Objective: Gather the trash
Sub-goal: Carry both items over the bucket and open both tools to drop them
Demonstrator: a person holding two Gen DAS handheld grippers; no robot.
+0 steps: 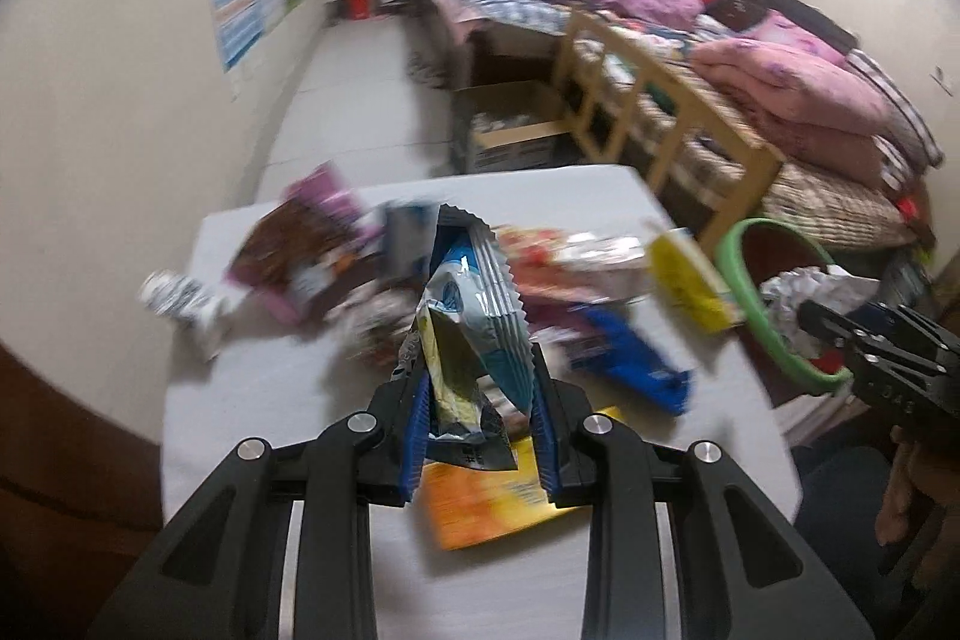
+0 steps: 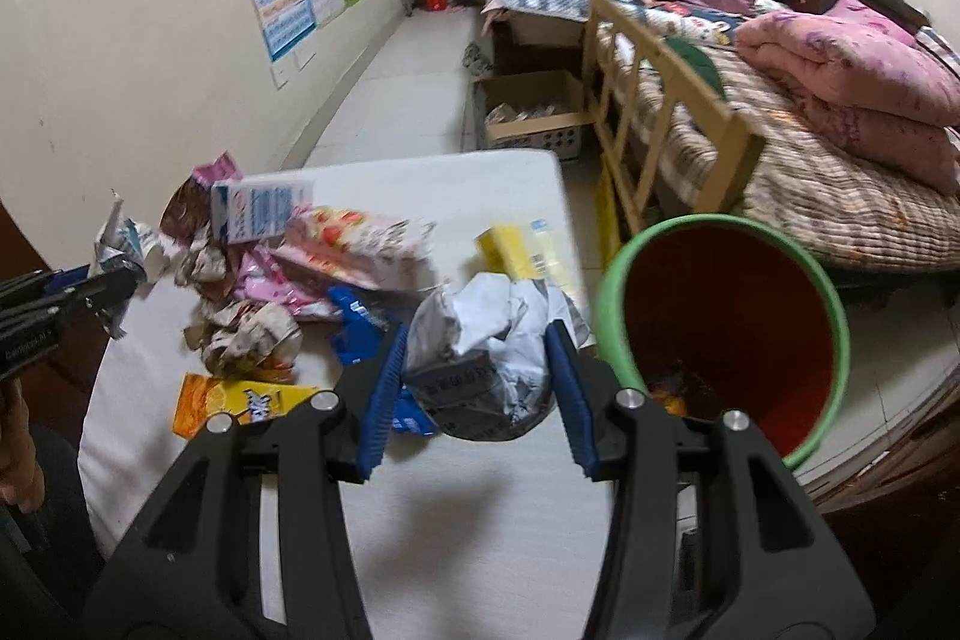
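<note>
My left gripper (image 1: pixel 477 370) is shut on a blue and silver snack wrapper (image 1: pixel 474 292), which stands upright between the blue pads above the white table (image 1: pixel 270 388). My right gripper (image 2: pixel 477 334) is shut on a crumpled grey-white plastic bag (image 2: pixel 480 370) beside the green-rimmed red bin (image 2: pixel 720 316). In the left wrist view the right gripper (image 1: pixel 810 319) and its bag hover at the bin (image 1: pixel 741 280). In the right wrist view the left gripper (image 2: pixel 129 280) shows at the left edge.
Several wrappers lie on the table: an orange packet (image 2: pixel 240 400), a blue wrapper (image 1: pixel 630 358), a yellow carton (image 2: pixel 516 250), crumpled paper (image 2: pixel 246 334). A bed with a wooden rail (image 2: pixel 660 100) and a cardboard box (image 2: pixel 528 100) stand beyond the table.
</note>
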